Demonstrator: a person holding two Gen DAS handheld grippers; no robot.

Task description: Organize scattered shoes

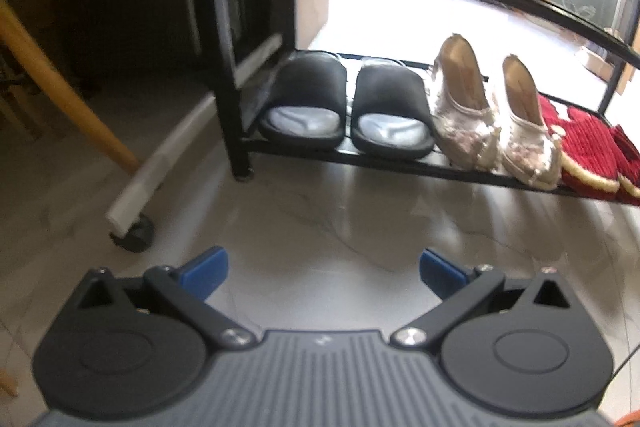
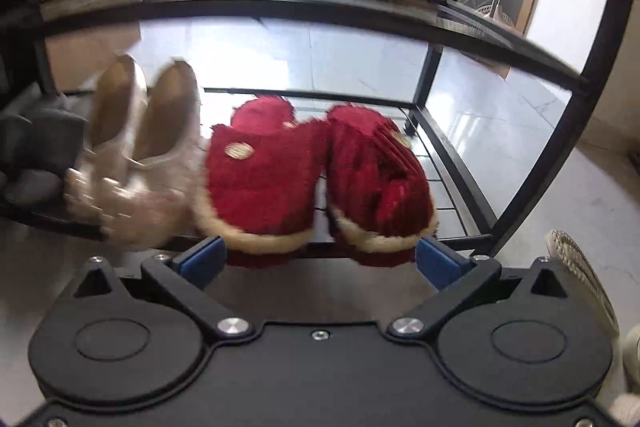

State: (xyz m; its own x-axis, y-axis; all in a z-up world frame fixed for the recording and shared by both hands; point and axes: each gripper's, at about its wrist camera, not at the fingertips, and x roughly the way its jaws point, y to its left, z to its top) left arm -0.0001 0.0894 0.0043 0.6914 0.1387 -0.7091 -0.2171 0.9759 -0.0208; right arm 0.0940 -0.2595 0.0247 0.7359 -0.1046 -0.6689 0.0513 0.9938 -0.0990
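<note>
Floor: pale marbled tile point(image 1: 328, 211), glossy, with the shoe rack standing on it.
Wooden leg: a slanted yellow-brown leg point(image 1: 60, 83) at the far left of the left wrist view, beside a white bar on a black caster wheel point(image 1: 134, 233).
Shoe rack: black metal frame point(image 1: 236, 99); all the shoes sit in one row on its bottom shelf, with a curved rail above them.
Black slides: a pair point(image 1: 346, 103) at the left end of the shelf, side by side, grey footbeds facing the camera.
Pale flats: two cream embroidered shoes point(image 1: 492, 107) just right of the slides, toes at the front edge, heels to the back; in the right wrist view they are blurred.
Red slippers: a fuzzy red pair with cream trim point(image 2: 316, 183) right of the flats, touching each other, their trimmed ends overhanging the front edge of the shelf.
Left gripper: point(image 1: 324, 273) jaws wide apart over bare floor in front of the rack, nothing between the blue pads.
Right gripper: point(image 2: 322, 261) jaws spread fully, just in front of the red slippers; the blue pads point(image 2: 204, 261) flank the pair's front ends without pressing on them.
Right edge: a woven pale object point(image 2: 580, 275) beside the right gripper, too cropped to identify.
</note>
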